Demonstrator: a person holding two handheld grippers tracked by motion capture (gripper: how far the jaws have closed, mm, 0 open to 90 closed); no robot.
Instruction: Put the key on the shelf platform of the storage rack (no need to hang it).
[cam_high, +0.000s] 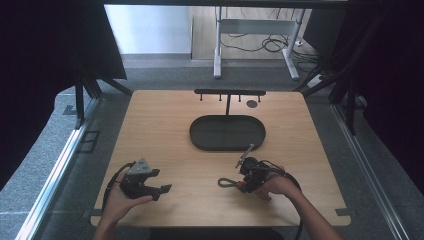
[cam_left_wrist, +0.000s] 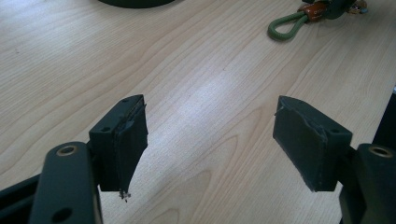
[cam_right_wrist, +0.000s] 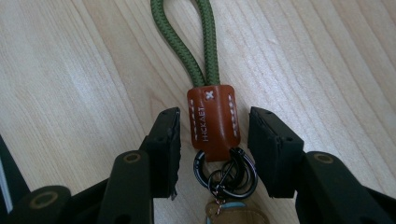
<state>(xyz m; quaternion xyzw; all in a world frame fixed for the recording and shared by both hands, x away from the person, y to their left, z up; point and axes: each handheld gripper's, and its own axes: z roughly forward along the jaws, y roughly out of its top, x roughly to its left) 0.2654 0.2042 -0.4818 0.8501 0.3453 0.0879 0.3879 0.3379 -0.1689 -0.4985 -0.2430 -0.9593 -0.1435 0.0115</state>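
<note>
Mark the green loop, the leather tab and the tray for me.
green loop (cam_right_wrist: 180, 44), right gripper view, on the left strand of the cord.
leather tab (cam_right_wrist: 212, 121), right gripper view, middle of its brown face.
tray (cam_high: 227, 147), high view, on its near rim.

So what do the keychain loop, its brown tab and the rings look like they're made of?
Loop: green braided cord, woven texture showing. Tab: likely leather, smooth brown, with white stitching and stamped lettering. Rings: dark, glossy metal, by their shine. All lie on the table, which looks like light wood or a wood-grain laminate.
</note>
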